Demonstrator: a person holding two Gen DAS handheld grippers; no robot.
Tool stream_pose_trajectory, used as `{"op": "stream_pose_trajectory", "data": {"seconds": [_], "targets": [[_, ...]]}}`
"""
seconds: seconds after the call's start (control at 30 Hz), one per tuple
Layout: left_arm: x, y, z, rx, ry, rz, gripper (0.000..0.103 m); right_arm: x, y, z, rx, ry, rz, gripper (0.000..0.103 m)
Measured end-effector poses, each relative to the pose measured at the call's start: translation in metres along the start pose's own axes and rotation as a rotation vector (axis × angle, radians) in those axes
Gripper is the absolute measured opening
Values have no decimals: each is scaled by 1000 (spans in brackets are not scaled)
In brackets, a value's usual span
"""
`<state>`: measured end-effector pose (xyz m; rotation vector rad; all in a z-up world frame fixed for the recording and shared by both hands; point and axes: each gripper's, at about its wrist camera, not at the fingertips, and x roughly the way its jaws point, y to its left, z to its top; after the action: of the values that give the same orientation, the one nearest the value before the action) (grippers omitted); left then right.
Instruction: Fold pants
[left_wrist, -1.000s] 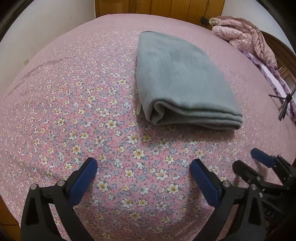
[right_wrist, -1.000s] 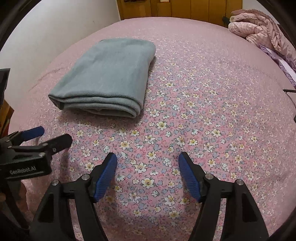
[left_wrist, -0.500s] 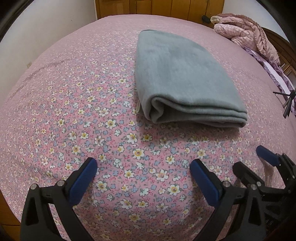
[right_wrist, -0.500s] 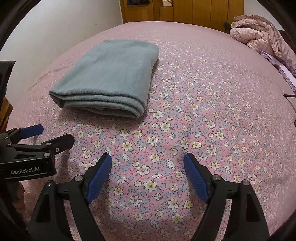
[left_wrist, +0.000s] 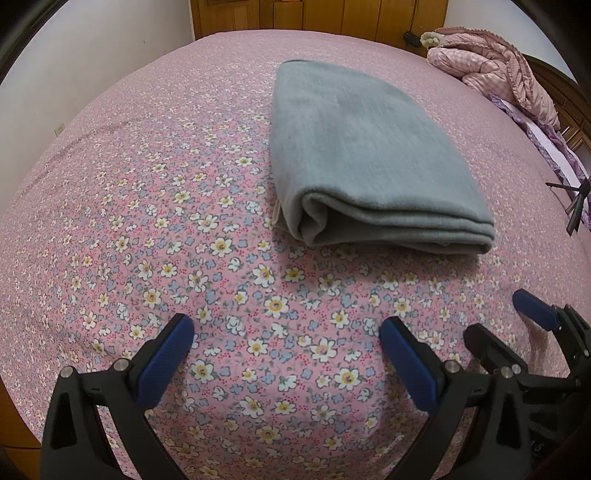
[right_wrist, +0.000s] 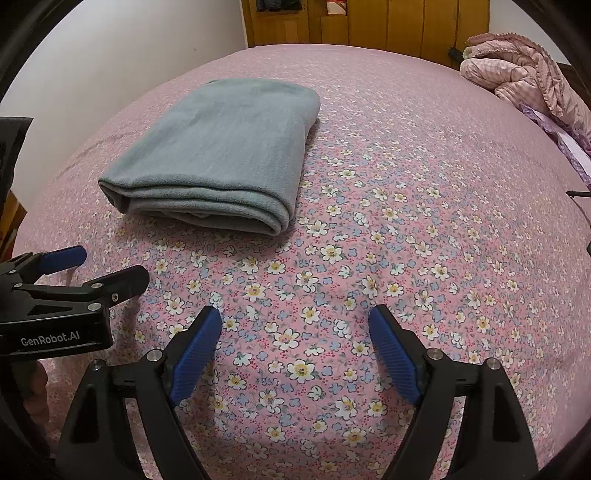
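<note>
Both grippers have drawn back a little from the folded pants (left_wrist: 365, 155) — left gripper (left_wrist: 286, 352) and right gripper (right_wrist: 295, 341) wide apart, empty. Floral pink bedspread (right_wrist: 424, 221); wooden headboard (right_wrist: 369, 22) behind.

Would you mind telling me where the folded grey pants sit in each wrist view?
Left wrist: folded grey pants lie upper right of centre.
Right wrist: the pants lie upper left.
Shared landmark: the pink quilted jacket at the bed's far right corner.
</note>
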<state>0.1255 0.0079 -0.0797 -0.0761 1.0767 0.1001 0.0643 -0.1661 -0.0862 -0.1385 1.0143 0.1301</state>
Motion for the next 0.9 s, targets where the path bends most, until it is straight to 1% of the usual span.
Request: {"op": "stream_pose_trajectory", "data": {"seconds": [0.9], "targets": [[-1,3,0,-1,0,1,103,0,1,-1,2,-1,-2,86]]}}
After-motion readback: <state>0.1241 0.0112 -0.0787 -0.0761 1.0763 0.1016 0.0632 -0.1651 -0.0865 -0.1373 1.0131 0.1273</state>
